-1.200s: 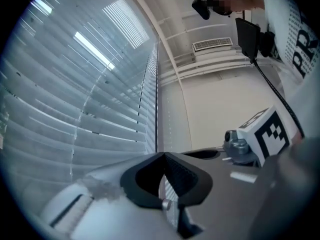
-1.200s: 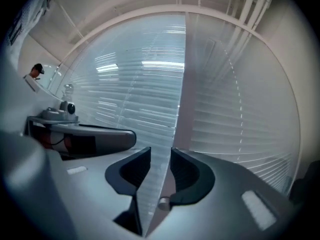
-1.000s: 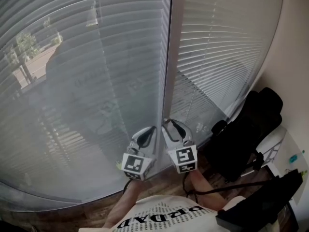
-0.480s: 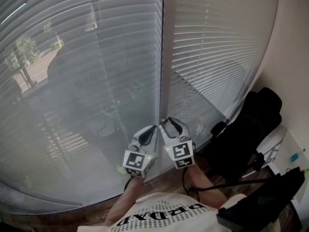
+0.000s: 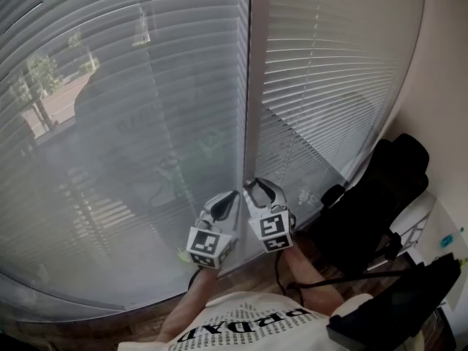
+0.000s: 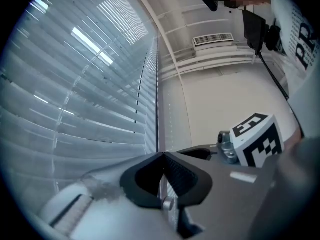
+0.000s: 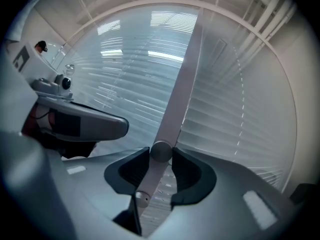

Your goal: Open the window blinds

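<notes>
Two white slatted blinds hang shut, the left blind (image 5: 131, 123) and the right blind (image 5: 329, 86), with a grey upright strip (image 5: 248, 86) between them. Both grippers point at the foot of that strip. My right gripper (image 7: 161, 152) has a round grey knob (image 7: 161, 150) between its fingertips, and a pad touches it on each side. Its jaws have just been closing a little. It shows in the head view as the right gripper (image 5: 253, 186). My left gripper (image 6: 162, 157) sits beside it with its tips together, and I see nothing between them. In the head view the left gripper (image 5: 232, 195) is just left of the strip.
A black chair or bag (image 5: 373, 203) stands by the wall at the right, close to the right arm. Dark gear with a cable (image 5: 395, 306) and a white unit (image 5: 431, 232) sit at the lower right. Wooden floor runs under the window.
The right gripper's marker cube has tipped and shifted slightly. Both grippers stay at the foot of the strip, and the blinds look the same.
</notes>
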The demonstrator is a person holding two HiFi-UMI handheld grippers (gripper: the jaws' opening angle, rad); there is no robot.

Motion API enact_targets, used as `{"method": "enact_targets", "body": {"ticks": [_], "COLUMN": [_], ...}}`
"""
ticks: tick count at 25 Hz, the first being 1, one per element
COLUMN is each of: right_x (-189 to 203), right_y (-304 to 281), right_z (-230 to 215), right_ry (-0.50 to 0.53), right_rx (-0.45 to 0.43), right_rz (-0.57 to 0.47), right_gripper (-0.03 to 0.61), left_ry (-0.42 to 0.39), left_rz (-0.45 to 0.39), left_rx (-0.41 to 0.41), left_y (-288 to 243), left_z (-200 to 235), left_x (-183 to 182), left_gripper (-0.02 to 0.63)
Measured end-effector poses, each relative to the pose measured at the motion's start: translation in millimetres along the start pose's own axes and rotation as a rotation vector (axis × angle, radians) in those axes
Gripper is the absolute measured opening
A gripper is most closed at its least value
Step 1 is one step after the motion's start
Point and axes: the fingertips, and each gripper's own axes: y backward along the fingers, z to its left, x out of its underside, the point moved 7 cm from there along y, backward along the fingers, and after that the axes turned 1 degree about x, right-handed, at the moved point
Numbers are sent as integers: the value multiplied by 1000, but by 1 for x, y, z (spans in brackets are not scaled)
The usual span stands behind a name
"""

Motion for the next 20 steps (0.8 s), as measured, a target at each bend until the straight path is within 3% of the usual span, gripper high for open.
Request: {"method": "enact_targets", "body": {"ticks": [9, 20], "right_x": [1, 6], "right_y": [-1, -1], "right_z": [-2, -5], "right_ry": [-40, -313], "right_rx": [6, 7], "right_rz": [-17, -43], "right_gripper": [133, 132], "left_ry": [-5, -1], "left_rz": [9, 2], "left_rx": [0, 1], "left_y": [1, 1], "left_z": [4, 3], "left_x": [4, -1], "left_gripper": [-8, -8]}}
